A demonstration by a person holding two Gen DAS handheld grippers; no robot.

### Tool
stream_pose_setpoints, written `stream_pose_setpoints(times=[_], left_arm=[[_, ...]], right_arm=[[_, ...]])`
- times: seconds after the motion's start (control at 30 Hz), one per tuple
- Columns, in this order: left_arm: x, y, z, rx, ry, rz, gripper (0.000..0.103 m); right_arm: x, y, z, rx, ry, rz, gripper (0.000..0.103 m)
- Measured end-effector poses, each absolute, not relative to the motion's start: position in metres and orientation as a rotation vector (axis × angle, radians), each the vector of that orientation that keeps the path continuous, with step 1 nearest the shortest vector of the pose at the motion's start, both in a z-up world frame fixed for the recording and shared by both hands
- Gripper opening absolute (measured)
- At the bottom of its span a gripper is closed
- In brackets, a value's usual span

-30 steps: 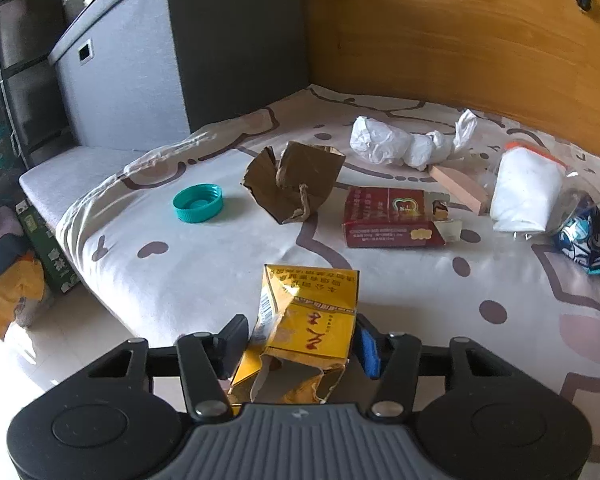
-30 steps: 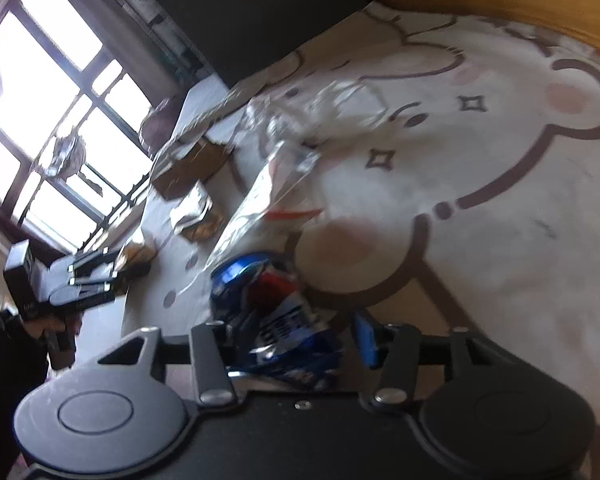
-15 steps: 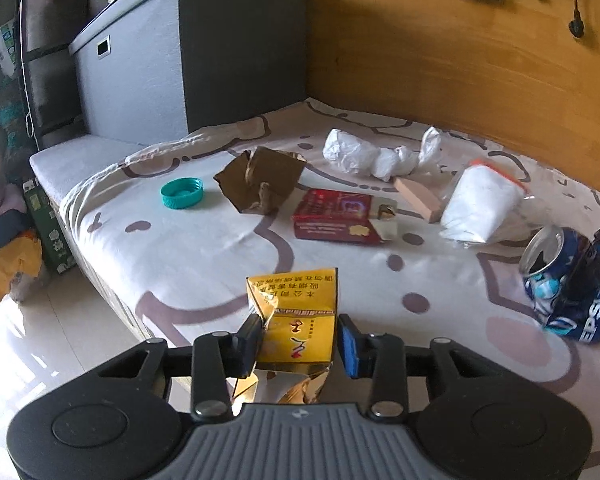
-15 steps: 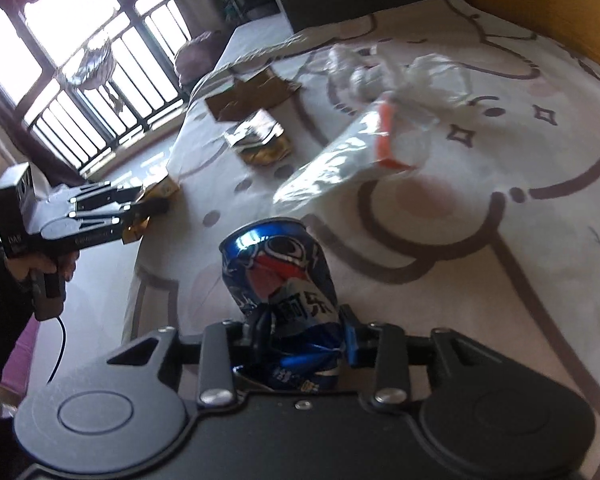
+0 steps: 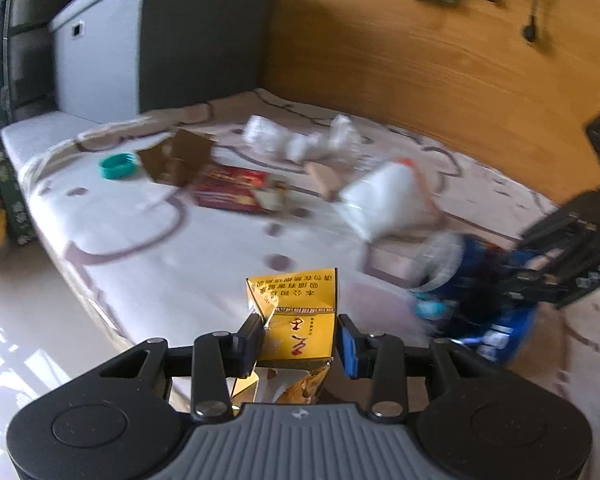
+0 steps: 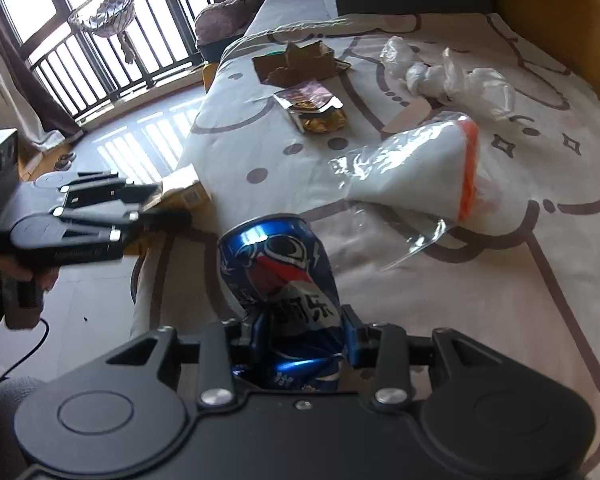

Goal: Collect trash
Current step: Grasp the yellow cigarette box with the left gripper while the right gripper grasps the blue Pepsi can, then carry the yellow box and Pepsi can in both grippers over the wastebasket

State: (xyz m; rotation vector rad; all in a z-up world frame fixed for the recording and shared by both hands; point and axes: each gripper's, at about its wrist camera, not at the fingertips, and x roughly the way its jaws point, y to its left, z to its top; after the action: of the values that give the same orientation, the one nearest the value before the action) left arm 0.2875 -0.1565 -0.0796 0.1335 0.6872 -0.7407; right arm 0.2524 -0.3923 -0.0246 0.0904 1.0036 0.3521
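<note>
My left gripper (image 5: pixel 298 340) is shut on a torn yellow packet (image 5: pixel 296 316) and holds it above the near edge of the bed. My right gripper (image 6: pixel 296 340) is shut on a crushed blue Pepsi can (image 6: pixel 280 280), lifted off the bedsheet. The can also shows blurred at the right of the left wrist view (image 5: pixel 472 292). The left gripper with the yellow packet (image 6: pixel 180 192) shows at the left of the right wrist view. On the bed lie a red packet (image 5: pixel 232 192), a brown paper bag (image 5: pixel 176 156), a teal cap (image 5: pixel 118 166), white crumpled plastic (image 5: pixel 296 140) and a white wrapped bundle (image 5: pixel 388 196).
The bed has a cartoon-print sheet (image 5: pixel 180 248) and stands against a wooden wall (image 5: pixel 420 64). A grey cabinet (image 5: pixel 160 36) stands at its far end. The tiled floor (image 6: pixel 112 136) and a window with railings (image 6: pixel 84 32) are to the left. A small tan block (image 5: pixel 324 176) lies among the trash.
Both grippers have pulled back and risen with their loads. The can has come up off the sheet and the two grippers have drawn nearer each other.
</note>
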Motion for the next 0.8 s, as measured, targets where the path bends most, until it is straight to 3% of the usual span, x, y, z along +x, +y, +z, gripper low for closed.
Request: stream_pose_setpoints(times=[0.13, 0.4, 0.8], left_arm=[[0.266, -0.173, -0.078, 0.115, 0.706, -0.777, 0.04], [0.253, -0.195, -0.081, 0.128, 0.701, -0.751, 0.04], [0.244, -0.19, -0.07, 0.095, 0.696, -0.727, 0.04]], right_arm=[[0.247, -0.385, -0.027, 0.077, 1.017, 0.346, 0.046], [0.23, -0.377, -0.025, 0.039, 1.026, 0.355, 0.044], [0.203, -0.378, -0.005, 0.068, 0.92, 0.225, 0.028]])
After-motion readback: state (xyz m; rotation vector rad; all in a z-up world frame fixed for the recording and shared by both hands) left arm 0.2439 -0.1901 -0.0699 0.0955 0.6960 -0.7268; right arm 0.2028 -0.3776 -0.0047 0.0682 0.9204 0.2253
